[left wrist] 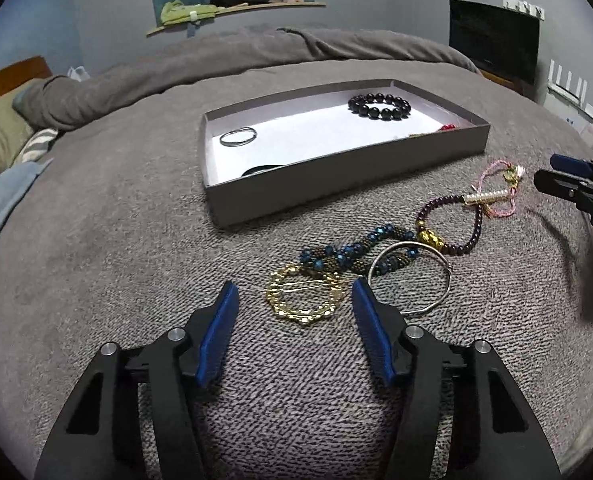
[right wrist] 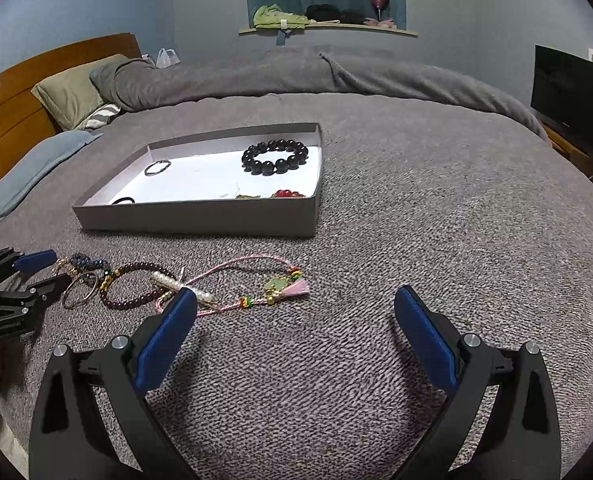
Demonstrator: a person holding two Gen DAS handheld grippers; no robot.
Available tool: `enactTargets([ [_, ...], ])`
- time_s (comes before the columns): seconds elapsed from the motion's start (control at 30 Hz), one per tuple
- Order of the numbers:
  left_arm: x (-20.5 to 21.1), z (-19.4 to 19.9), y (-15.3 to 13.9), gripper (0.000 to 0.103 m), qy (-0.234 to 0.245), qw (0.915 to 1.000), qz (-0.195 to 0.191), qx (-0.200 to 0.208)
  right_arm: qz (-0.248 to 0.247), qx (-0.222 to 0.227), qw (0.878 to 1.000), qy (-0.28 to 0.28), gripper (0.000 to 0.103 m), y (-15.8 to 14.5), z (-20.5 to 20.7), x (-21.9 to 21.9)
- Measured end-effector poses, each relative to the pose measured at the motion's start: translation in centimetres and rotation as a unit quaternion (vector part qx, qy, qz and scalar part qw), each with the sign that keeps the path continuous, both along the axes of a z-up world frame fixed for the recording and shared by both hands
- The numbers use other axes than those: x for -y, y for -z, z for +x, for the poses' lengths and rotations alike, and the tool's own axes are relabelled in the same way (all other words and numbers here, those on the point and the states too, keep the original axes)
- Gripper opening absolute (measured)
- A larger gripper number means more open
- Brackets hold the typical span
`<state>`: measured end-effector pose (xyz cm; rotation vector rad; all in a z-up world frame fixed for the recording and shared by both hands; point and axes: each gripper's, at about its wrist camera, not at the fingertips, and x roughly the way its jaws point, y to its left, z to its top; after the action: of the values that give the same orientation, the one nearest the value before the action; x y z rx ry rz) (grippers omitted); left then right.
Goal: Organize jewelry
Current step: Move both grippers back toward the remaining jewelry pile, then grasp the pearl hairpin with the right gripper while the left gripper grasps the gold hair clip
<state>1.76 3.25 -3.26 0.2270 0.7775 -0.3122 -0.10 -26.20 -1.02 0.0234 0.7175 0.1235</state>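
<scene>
My left gripper (left wrist: 296, 292) is open low over the grey blanket, with a gold filigree ring (left wrist: 304, 300) lying between its blue pads; neither pad presses on it. Just beyond lie a blue beaded bracelet (left wrist: 356, 252), a silver bangle (left wrist: 416, 313), a purple bead bracelet (left wrist: 474, 234) and a pink cord bracelet (right wrist: 280, 284). The grey box (left wrist: 336, 176) further back holds a black bead bracelet (left wrist: 379, 107), a thin metal ring (left wrist: 238, 137) and red beads (right wrist: 286, 193). My right gripper (right wrist: 296, 296) is open over bare blanket to the right of the pile, nothing between its fingers.
A folded grey duvet (right wrist: 296, 76) and pillows (right wrist: 70, 94) lie behind the box, with a wooden headboard (right wrist: 12, 96) at the left. A dark screen (right wrist: 572, 96) stands at the right on a stand. The blanket right of the box is bare.
</scene>
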Motion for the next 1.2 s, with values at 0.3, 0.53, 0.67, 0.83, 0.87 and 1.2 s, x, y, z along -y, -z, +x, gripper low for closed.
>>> enactTargets([
  [0.3, 0.3, 0.1, 0.3, 0.043, 0.011, 0.9999, 0.002, -0.009, -0.003, -0.008, 1.0, -0.007, 0.091, 0.4, 0.1, -0.4],
  [0.53, 0.3, -0.3, 0.1, 0.043, 0.012, 0.9999, 0.003, -0.006, 0.002, 0.0, 0.999, -0.034, 0.083, 0.1, -0.2, -1.1],
  [0.67, 0.0, -0.3, -0.1, 0.043, 0.01, 0.9998, -0.008, -0.011, -0.001, 0.0, 0.998, -0.061, 0.077, 0.1, -0.6, -2.4],
  [0.83, -0.5, -0.9, -0.6, 0.043, 0.003, 0.9999, -0.015, -0.008, 0.0, -0.021, 0.996, -0.083, 0.062, 0.8, -0.1, -4.1],
  [0.87, -0.6, -1.0, -0.6, 0.043, 0.001, 0.9999, -0.012, -0.005, -0.004, -0.024, 0.996, -0.087, 0.058, 0.9, 0.1, -4.5],
  [1.2, -1.1, -0.6, -0.6, 0.043, -0.009, 0.9997, -0.019, -0.011, -0.016, -0.044, 0.994, -0.098, 0.046, 1.7, 1.6, -5.8],
])
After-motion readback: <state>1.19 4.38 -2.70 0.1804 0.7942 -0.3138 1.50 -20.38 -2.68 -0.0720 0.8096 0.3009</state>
